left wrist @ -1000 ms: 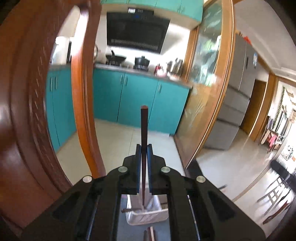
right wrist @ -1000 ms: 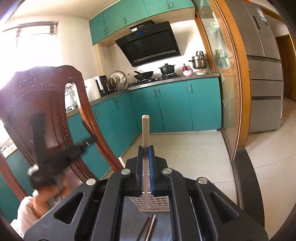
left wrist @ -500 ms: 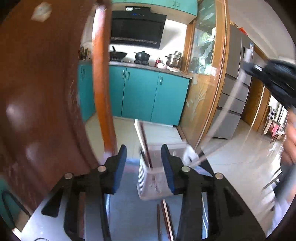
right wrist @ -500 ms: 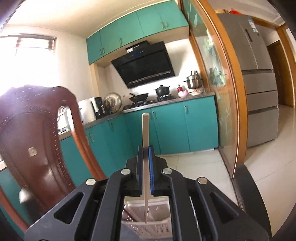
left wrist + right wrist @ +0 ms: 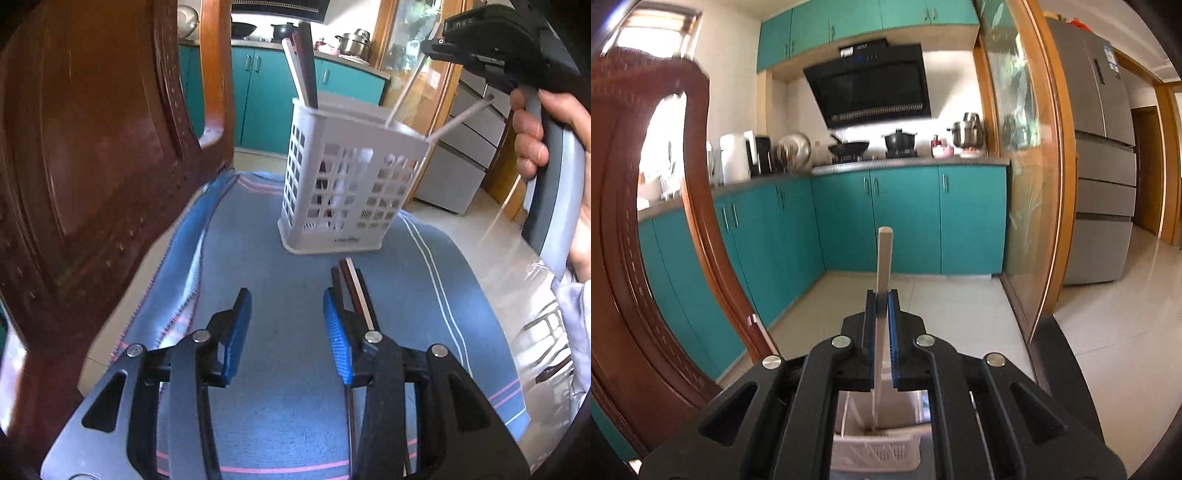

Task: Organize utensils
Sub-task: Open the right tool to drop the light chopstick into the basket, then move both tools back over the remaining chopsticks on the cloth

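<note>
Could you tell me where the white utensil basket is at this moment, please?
In the left wrist view the white utensil basket stands upright on the blue cloth, ahead of the open left gripper, with the loose chopsticks lying just before its base.

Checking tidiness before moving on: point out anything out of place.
Loose chopsticks lie flat on the blue cloth in front of the white basket, not inside it. Those already in the basket lean at different angles.

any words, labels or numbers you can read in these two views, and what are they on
None can be read for certain.
White utensil basket: small dark print on its base rim, too small to read.
Right gripper body, seen from the left wrist: faint lettering, blurred.
Range hood: lit panel marks, too small.
Fridge: blue sticker on its door, too small.
</note>
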`<state>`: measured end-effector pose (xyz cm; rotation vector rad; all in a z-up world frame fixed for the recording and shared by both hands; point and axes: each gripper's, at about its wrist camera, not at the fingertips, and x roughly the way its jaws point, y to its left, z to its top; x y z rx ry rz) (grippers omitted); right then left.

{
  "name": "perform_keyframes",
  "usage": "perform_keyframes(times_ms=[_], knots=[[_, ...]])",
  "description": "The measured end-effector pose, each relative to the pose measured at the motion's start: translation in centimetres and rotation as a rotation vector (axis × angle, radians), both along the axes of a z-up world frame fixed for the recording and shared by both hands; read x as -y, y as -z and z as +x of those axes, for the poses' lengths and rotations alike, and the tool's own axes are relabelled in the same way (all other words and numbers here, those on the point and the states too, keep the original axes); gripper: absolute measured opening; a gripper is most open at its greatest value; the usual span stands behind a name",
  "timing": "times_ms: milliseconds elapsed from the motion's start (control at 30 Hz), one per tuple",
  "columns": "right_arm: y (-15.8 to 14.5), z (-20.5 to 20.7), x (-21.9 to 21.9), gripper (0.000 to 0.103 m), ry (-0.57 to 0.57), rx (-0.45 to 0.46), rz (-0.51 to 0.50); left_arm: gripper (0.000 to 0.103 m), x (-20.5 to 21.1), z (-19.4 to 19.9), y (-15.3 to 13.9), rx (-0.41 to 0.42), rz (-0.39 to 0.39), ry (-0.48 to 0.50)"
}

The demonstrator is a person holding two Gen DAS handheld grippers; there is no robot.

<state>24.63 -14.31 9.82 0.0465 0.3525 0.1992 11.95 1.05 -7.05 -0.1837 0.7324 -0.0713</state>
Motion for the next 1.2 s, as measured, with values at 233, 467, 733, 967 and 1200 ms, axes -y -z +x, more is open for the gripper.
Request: perform_keyframes(times_ms=[233,467,733,967,1200], knots=[[2.7,-0.8,0.2,0.007,-0.001,-0.036,-0.05,0.041,-0.2,-0.8,1.9,-0.05,-0.018,0.008],[2.7,-2.0,1.0,0.028,0.007,-0.047,-0.03,0.045,0.5,-0.7,2.0,-0.054,-0.005,0.025],[0.7,-6.6,2.2,0.059,-0.005,0.064,-0.002,0.048,0.0,-0.6,2.0,-0.065,-0.018,0.007],[-0.2,-10.3,4.5,0.059,0.005,0.065,0.063,0.049,-0.5,-0.9,1.7,-0.064,-0.024,-0.015],[7.2,-10.7,3.1,0.059,-0.009,-0.215,-0.038,0.048,-1.7,-1.0,1.6,-0.084,-0.018,-0.068]])
